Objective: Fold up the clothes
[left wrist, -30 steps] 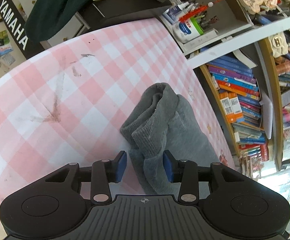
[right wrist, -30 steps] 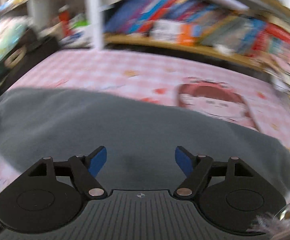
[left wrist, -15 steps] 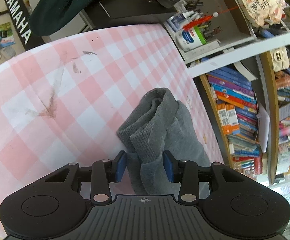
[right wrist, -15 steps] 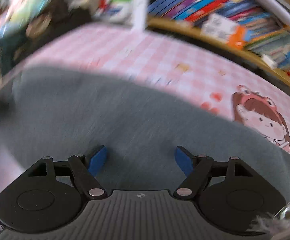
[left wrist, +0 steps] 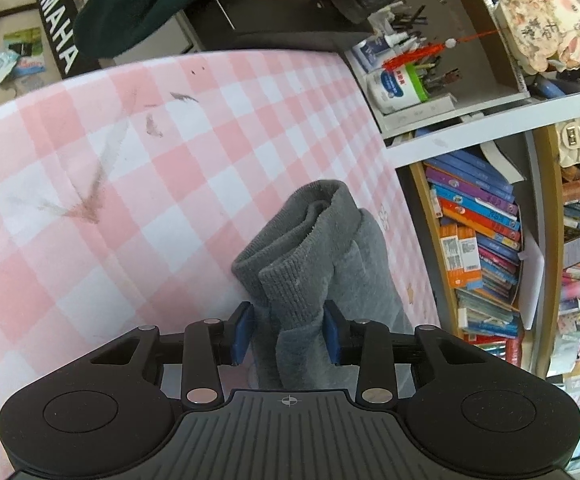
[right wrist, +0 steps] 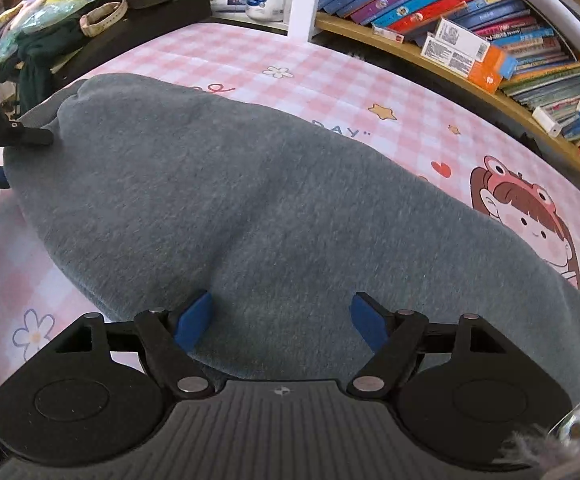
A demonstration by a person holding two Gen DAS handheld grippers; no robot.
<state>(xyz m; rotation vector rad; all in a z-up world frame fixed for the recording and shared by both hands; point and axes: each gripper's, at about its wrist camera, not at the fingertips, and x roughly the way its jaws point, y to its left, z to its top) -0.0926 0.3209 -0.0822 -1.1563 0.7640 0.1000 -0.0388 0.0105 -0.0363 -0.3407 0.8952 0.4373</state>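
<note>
Both claws level: left claw (left wrist: 288,330) seemingly pinching sweater (left wrist: 314,264), right claw (right wrist: 280,322) spread.

Home room, crowded bookshelves (right wrist: 470,20), checked tablecloth (left wrist: 130,200)

Bright, even daylight; sharp focus, soft shadows, strong fisheye bending at edges.

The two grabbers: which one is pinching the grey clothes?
The left gripper: its blue fingers squeeze the bunched ribbed end of the grey garment. The right gripper is wide open above the cloth.
</note>
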